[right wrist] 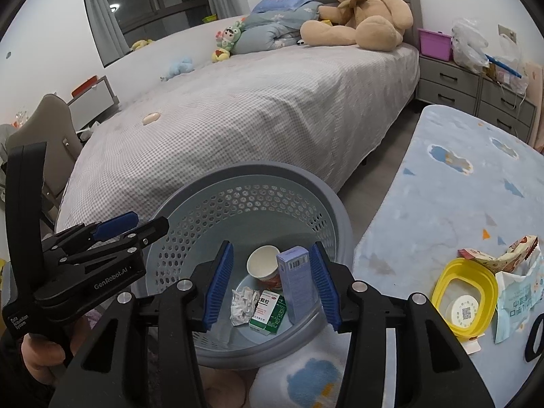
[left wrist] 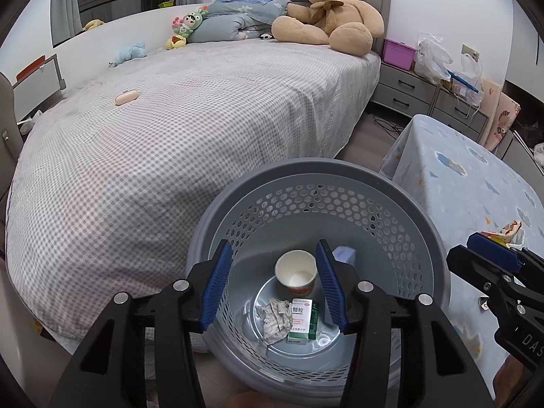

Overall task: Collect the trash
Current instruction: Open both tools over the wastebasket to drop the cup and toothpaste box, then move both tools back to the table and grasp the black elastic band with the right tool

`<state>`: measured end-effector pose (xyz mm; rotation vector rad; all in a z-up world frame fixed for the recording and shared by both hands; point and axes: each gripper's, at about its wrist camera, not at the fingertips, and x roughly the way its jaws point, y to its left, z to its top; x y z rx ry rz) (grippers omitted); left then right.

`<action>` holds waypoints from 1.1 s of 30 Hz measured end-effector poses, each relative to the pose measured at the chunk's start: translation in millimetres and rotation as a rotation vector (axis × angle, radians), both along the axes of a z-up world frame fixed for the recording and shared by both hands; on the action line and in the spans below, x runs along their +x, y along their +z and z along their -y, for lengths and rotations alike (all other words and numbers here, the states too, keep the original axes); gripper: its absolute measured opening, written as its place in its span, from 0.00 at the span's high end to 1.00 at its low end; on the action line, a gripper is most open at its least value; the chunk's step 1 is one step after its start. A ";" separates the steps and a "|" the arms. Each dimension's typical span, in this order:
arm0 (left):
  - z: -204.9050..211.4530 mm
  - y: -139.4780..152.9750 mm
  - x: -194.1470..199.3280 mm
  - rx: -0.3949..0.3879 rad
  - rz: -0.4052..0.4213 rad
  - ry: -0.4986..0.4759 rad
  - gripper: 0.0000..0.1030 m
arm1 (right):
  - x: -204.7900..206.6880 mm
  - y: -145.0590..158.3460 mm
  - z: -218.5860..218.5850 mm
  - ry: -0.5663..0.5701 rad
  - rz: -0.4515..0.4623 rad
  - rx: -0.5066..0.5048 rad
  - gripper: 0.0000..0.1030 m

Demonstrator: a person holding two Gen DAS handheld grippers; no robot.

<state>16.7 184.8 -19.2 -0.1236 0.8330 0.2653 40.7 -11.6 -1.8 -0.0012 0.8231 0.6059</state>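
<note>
Blue-padded left gripper (left wrist: pixel 274 284) hangs over the grey basket (left wrist: pixel 438 238) with jaws apart, holding nothing. Inside lie a paper cup (left wrist: pixel 295 272) with its mouth up toward the camera, crumpled paper (left wrist: pixel 274 319), a green box (left wrist: pixel 302 321) and a lavender box (right wrist: pixel 295 280) leaning upright against the wall. Right gripper (right wrist: pixel 271 284) likewise stands parted and empty.

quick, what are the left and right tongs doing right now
Left tongs: open, holding nothing, above the grey laundry basket.
Right tongs: open; the lilac box appears between them, but whether it is gripped cannot be told.
</note>
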 end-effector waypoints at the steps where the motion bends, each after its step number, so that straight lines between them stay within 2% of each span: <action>1: -0.1 0.3 -0.4 0.000 0.002 0.001 0.50 | 0.3 -0.1 0.1 0.000 -0.001 0.001 0.55; 11: -0.9 3.4 -2.6 0.003 0.020 0.009 0.39 | -0.1 -0.9 3.6 -0.008 0.000 -0.002 0.54; 21: 2.4 7.5 -7.0 0.009 0.041 0.015 0.27 | -4.9 0.4 10.6 -0.031 0.010 -0.007 0.43; 33: 13.5 13.1 -12.7 0.025 0.070 -0.002 0.26 | -16.5 3.1 25.2 -0.072 0.015 -0.022 0.28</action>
